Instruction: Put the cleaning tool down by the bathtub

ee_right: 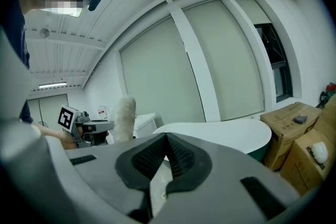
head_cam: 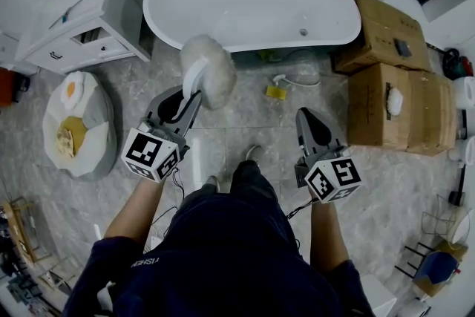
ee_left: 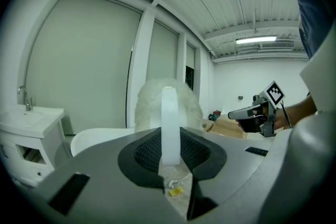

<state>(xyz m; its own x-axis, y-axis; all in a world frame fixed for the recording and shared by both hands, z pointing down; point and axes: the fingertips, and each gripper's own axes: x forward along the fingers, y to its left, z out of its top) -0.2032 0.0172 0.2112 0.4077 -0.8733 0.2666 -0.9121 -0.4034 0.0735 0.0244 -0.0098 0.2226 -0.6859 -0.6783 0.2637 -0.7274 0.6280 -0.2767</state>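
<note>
White duster (head_cam: 208, 69), clamped by its handle in the left tool (head_cam: 191, 100), points head-first at the bathtub (head_cam: 252, 45) just ahead, above the floor (head_cam: 249, 111); the right tool (head_cam: 307, 118) is closed, empty.

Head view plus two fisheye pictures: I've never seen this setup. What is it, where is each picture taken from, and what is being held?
There is no robot here. A person stands on a bathroom floor with a hand-held claw in each hand. The head view looks down from a camera on the person's head. The other two pictures come from cameras riding on each claw, looking along its jaws. The left claw is clamped on the white handle of a fluffy cleaning tool, in front of the bathtub. The right claw is shut with nothing in it. On the floor are a small yellow item with a white cord, cardboard boxes and a white cabinet.
</note>
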